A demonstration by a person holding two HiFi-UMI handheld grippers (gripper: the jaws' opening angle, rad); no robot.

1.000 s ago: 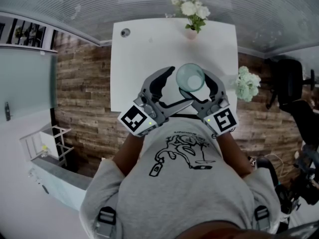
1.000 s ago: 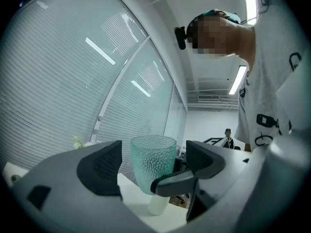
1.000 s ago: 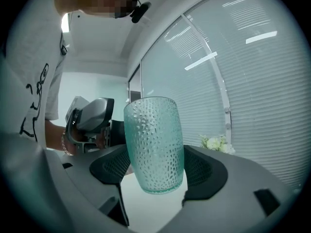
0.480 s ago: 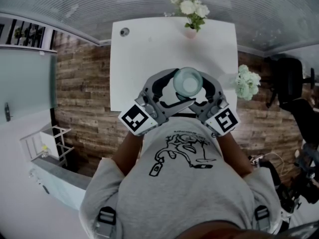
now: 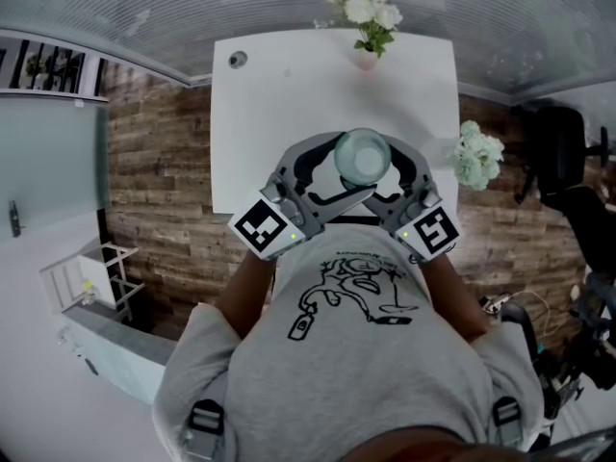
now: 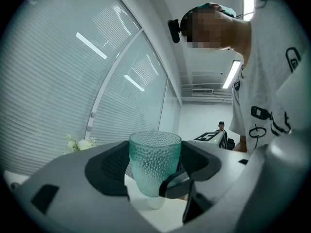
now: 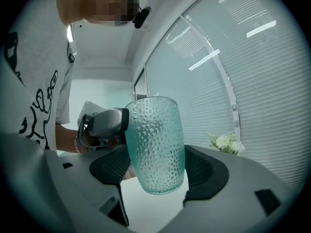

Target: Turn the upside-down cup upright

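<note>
A person in a grey printed T-shirt (image 5: 356, 354) is filling the lower half of the head view and leaning over a white table (image 5: 260, 114) that is taking up the upper middle of the frame, with wood flooring showing on either side of it. The two grippers are meeting in the middle of the frame, over the near part of the table, their fingers crossing around one thing. The right gripper (image 7: 156, 169) is clamping its jaws on a teal dimpled cup (image 5: 363, 157), which is sitting rim-up and slightly tilted, its base hanging just clear of the tabletop. The left gripper (image 6: 154, 169) is reaching in from the other side; its jaws have just been closing in with the same cup between them, and its dark pads (image 6: 109, 166) are now lying against the cup's sides. At the top edge of the table a small vase of white flowers (image 5: 371, 17) is standing, and a second white bunch (image 5: 476, 157) is showing at the table's right edge. A small round plug (image 5: 238, 60) is sitting in the table's upper left corner.
</note>
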